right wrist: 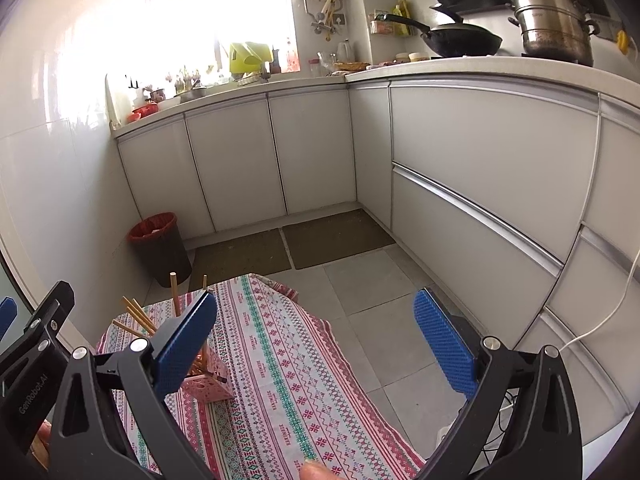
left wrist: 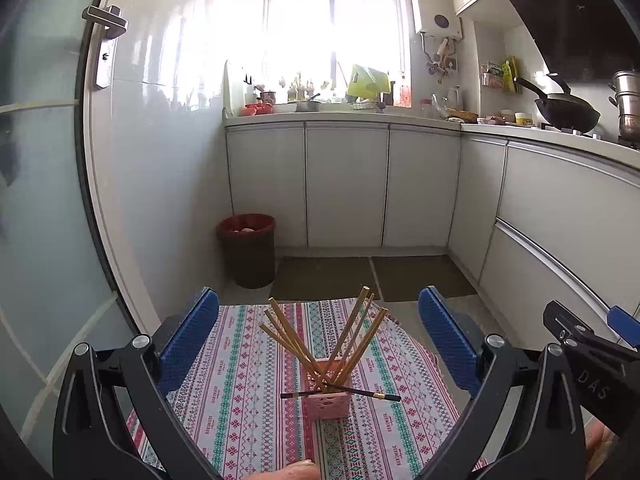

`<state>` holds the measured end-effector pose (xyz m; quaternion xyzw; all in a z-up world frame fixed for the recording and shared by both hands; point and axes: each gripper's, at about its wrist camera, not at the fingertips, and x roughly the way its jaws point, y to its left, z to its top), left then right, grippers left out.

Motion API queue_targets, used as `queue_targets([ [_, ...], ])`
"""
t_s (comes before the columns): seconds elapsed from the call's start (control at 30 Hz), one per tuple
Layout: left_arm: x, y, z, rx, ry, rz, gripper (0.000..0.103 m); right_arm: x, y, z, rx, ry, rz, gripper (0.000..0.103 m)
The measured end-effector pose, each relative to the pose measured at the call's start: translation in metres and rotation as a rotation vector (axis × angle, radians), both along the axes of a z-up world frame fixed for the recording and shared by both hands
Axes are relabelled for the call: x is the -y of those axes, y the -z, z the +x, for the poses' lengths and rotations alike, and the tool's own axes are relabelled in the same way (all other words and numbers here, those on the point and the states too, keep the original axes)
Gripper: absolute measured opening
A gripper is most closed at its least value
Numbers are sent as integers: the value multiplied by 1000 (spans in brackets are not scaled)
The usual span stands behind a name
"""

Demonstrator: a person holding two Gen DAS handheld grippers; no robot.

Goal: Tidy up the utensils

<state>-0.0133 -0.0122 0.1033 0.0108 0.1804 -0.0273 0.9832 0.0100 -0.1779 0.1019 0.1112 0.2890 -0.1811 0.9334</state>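
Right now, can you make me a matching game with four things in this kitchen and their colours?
Things:
1. chopstick holder
2. bin
3. gripper pads
4. lying chopstick

Colours:
A. blue
B. pink
C. black with gold bands
D. dark with a red rim

Pairs: 1-B, 2-D, 3-A, 4-C
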Motion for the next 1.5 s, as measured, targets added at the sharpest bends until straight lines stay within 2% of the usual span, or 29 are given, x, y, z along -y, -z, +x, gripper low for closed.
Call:
queue_targets([
  [1.5, -5, 4, 6, -19, -21, 4, 96, 0, 6, 2, -26, -18, 7, 96],
])
